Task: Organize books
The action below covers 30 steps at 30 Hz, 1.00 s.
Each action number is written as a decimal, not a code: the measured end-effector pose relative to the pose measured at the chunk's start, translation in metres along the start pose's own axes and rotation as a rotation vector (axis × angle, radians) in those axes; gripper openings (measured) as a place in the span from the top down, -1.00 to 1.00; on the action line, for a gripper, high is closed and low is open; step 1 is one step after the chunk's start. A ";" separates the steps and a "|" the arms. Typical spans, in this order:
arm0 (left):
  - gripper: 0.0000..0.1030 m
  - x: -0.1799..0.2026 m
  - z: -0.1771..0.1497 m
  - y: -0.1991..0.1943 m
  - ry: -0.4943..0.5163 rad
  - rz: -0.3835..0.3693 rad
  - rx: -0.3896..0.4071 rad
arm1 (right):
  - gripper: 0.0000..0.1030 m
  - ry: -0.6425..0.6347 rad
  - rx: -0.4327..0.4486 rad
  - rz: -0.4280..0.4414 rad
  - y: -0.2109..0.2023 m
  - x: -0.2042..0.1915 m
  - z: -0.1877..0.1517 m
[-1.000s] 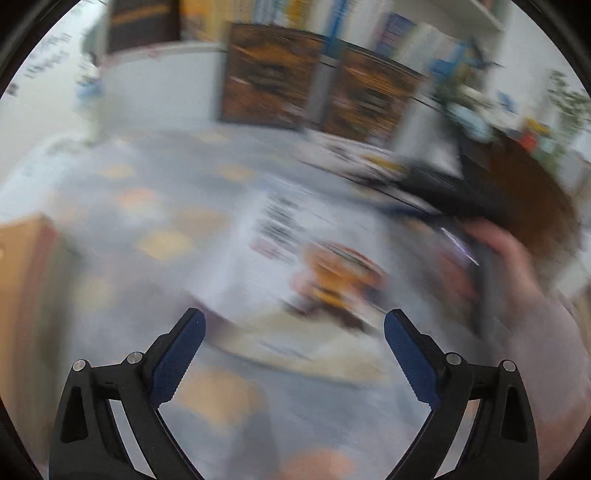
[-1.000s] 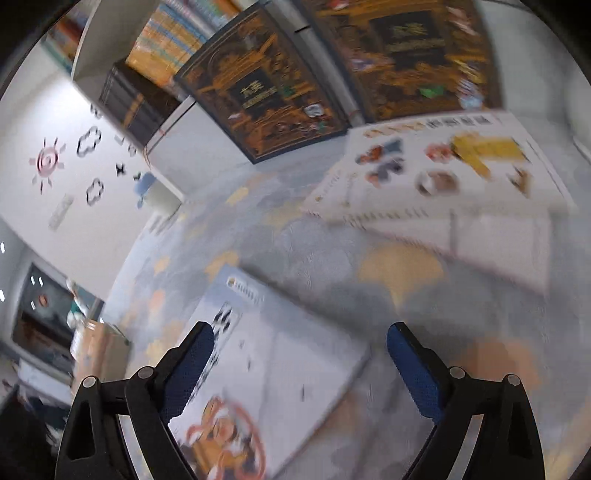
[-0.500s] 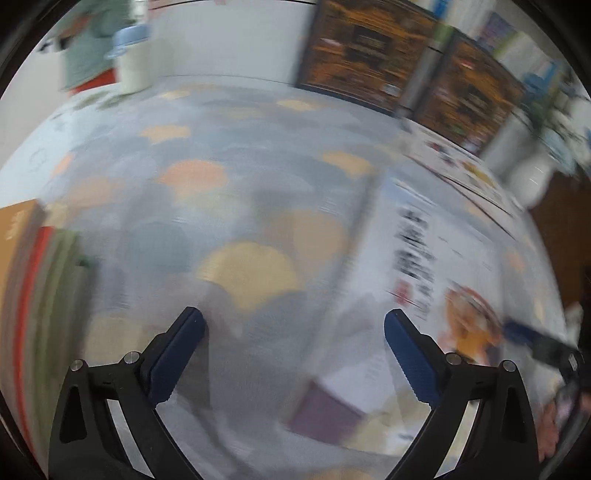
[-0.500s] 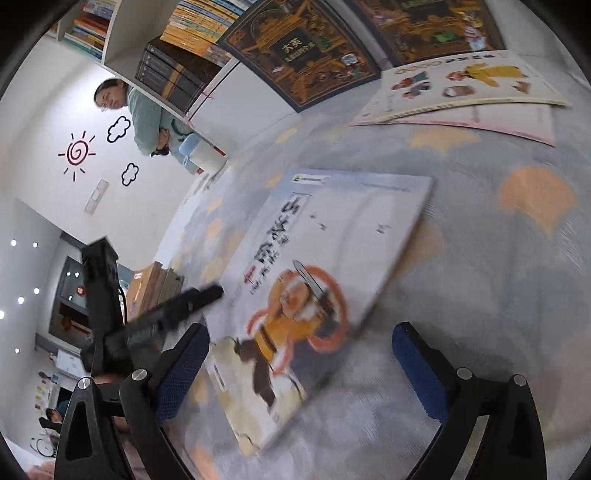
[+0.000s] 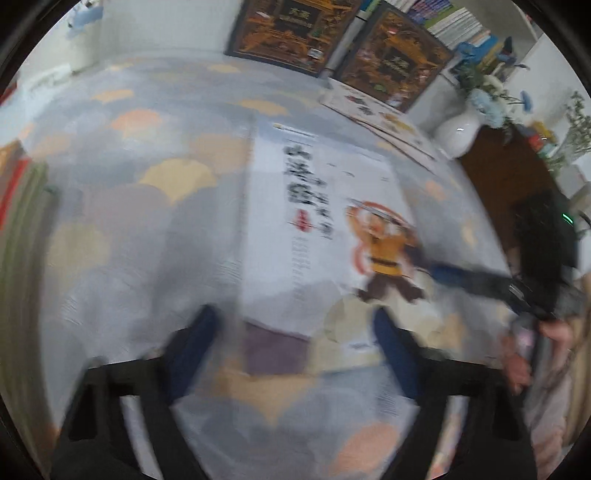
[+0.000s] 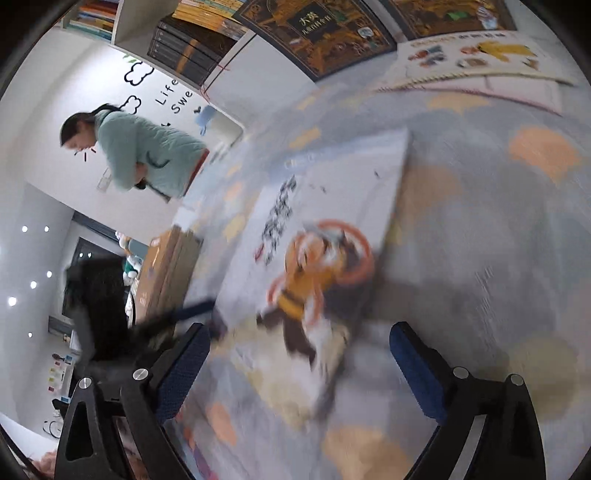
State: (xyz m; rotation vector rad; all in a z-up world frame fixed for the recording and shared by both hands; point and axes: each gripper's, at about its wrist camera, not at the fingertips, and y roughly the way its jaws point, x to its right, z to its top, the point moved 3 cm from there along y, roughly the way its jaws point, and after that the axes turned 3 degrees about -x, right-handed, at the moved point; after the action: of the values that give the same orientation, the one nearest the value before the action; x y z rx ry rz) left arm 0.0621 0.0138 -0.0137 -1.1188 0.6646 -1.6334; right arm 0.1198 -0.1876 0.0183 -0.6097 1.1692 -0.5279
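Observation:
A large white picture book (image 5: 317, 229) with black characters and an orange-clad figure lies flat on the patterned carpet; it also shows in the right wrist view (image 6: 314, 251). My left gripper (image 5: 295, 350) is open, just above the book's near edge. My right gripper (image 6: 299, 362) is open over the book's near corner; it also shows in the left wrist view (image 5: 480, 280), reaching over the book's right side. A thin colourful book (image 6: 476, 62) lies further back by the wall. Both views are blurred by motion.
Two dark ornate books (image 5: 295, 33) lean upright against the white cabinet. A white vase with flowers (image 5: 461, 133) stands on the right. A stack of books (image 6: 166, 273) stands at the left. A person in a green jacket (image 6: 147, 155) stands behind.
Both grippers have swung towards the white book and come down closer to it. The left view has turned right, so the book is now centred. Both stay open.

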 end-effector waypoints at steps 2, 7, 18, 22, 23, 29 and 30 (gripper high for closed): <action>-0.13 -0.007 0.007 0.001 -0.032 -0.010 0.020 | -0.85 -0.039 0.002 0.010 -0.003 0.000 -0.008; -0.12 -0.020 0.023 0.006 -0.096 -0.103 0.027 | -0.54 -0.040 0.092 0.074 -0.002 0.012 0.003; -0.07 -0.018 0.034 0.012 -0.055 -0.099 0.119 | 0.14 -0.117 0.183 -0.025 0.013 0.014 0.024; -0.07 -0.023 0.036 0.011 -0.066 -0.125 0.114 | 0.16 -0.093 0.195 0.004 0.007 0.021 0.022; -0.07 -0.024 0.036 0.012 -0.063 -0.126 0.118 | 0.16 -0.096 0.194 0.002 0.007 0.020 0.020; -0.06 -0.019 0.035 0.012 -0.056 -0.081 0.144 | 0.16 -0.091 0.195 0.021 0.004 0.020 0.018; -0.06 -0.018 0.034 0.012 -0.046 -0.071 0.143 | 0.16 -0.090 0.195 0.024 0.004 0.021 0.017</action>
State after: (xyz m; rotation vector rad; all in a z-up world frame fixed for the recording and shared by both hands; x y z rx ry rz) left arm 0.0996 0.0294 -0.0160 -1.0827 0.4748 -1.6831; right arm 0.1430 -0.1959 0.0062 -0.4466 1.0249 -0.5809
